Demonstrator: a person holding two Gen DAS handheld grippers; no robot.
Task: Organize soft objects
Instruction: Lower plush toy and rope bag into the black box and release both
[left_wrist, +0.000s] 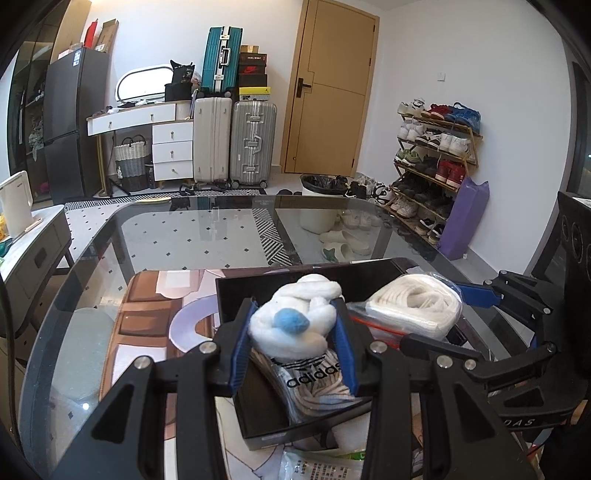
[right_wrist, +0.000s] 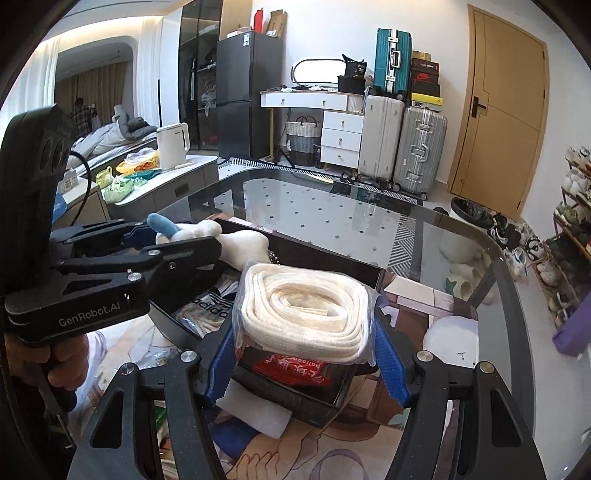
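Left wrist view is taking in a glass table (left_wrist: 155, 236) that is filling most of the frame, with a printed mat (left_wrist: 159, 306) lying on it toward 7 o'clock. On that mat a black box (left_wrist: 280, 280) is sitting open at the middle, its far wall running from 9 o'clock toward 2 o'clock. Inside the box a bagged pack printed "adidas" (left_wrist: 314, 373) is lying at 6 o'clock, and a red packet (right_wrist: 295, 369) is showing on the box floor in the right wrist view.

The left gripper (left_wrist: 295, 332) is clamping its blue pads on a white plush toy (left_wrist: 295, 325) with a blue pom-pom on it; the toy is hanging over the box, directly above the adidas pack, and whether it is touching the pack I cannot tell. From the right wrist view the same toy is poking out past the left gripper at 10 o'clock.

The right gripper (right_wrist: 306, 332) is squeezing a coil of white rope in a clear bag (right_wrist: 303, 310), one pad pressing on each side of the bag. The bundle is hovering over the right half of the box, above the red packet, at 3 o'clock from the toy and just beside it.

A hand (right_wrist: 40, 354) is wrapping round the left gripper's handle at 8 o'clock in the right wrist view.
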